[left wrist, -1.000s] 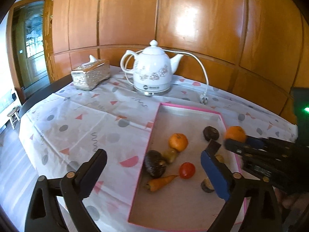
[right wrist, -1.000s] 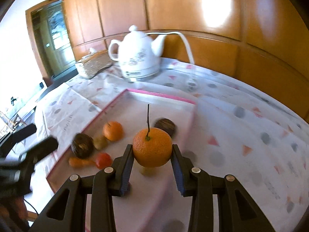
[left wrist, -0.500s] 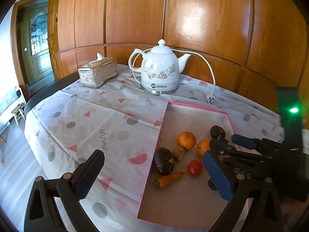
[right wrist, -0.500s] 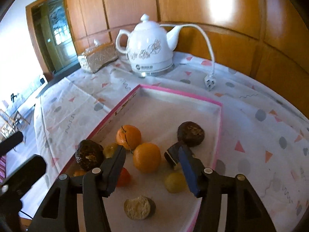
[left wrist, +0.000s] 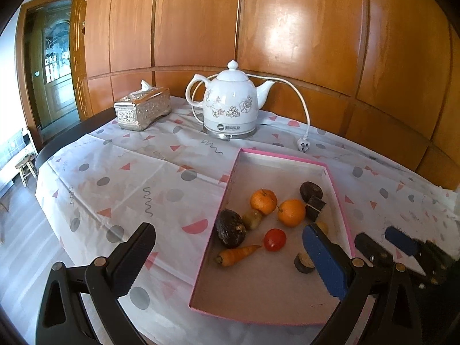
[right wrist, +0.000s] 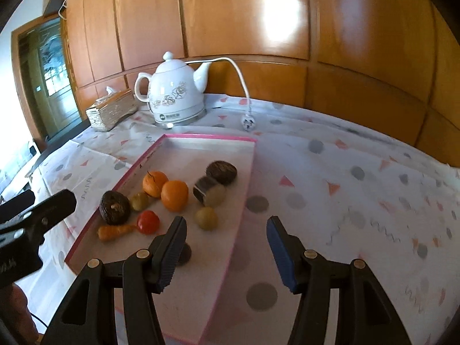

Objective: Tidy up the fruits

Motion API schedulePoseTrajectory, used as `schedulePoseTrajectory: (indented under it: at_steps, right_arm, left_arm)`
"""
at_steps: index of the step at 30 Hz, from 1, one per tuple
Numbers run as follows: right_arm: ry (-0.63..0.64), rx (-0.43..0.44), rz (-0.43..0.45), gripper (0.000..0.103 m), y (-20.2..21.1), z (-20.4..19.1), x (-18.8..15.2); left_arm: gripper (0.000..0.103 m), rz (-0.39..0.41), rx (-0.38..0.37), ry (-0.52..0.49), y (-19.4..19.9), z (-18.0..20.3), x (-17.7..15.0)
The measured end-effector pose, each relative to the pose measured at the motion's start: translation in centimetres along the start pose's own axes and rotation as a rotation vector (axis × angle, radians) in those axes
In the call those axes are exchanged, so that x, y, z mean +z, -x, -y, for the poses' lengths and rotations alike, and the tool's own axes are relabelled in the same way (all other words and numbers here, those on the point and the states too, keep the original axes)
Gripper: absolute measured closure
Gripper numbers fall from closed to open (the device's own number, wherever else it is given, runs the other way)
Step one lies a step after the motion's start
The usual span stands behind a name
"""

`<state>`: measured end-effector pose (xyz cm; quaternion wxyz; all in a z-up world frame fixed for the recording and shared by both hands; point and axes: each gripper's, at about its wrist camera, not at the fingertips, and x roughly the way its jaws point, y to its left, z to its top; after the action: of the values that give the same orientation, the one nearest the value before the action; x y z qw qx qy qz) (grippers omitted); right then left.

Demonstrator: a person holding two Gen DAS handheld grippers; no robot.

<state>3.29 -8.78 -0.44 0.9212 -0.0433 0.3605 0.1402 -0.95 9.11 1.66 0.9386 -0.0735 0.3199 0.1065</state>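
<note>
- Now both claws stand apart and empty: right gripper [right wrist: 227, 247] over the tray's [right wrist: 244, 198] rim, left gripper [left wrist: 230, 258] hovering
- Lowering could clip that rim, jolting the orange [right wrist: 174, 195] into its neighbours

Lighting: bright daylight, strongest at the left edge, where the doorway [left wrist: 57, 74] and floor wash out to white. Glare: a broad white patch on the glossy wood wall [right wrist: 283, 14] in the right wrist view; a softer sheen on the same wall in the left wrist view. Shadows: soft and short under the kettle [left wrist: 230, 106] and the fruit in the tray [left wrist: 287, 159]. Distortion: heavy fisheye, wall seams bowed, dark corners. Sharpness: left wrist view crisp; right wrist view slightly smeared, the tablecloth [right wrist: 359, 189] pattern streaked.
</note>
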Motion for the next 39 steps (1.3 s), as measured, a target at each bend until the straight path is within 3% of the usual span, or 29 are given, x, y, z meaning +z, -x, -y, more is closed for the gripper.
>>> schedulePoseTrajectory:
  at_steps: [8,39]
  right_arm:
    - [-0.019,-0.026,0.004,0.044,1.0,0.3,-1.7]
    - [0.008,-0.017,0.005,0.044,1.3,-1.0,-2.1]
  left_arm:
    - [0.0,0.016,0.006,-0.014,1.0,0.8,-0.5]
    - [0.0,0.018,-0.013,-0.017,1.4,1.0,-0.7]
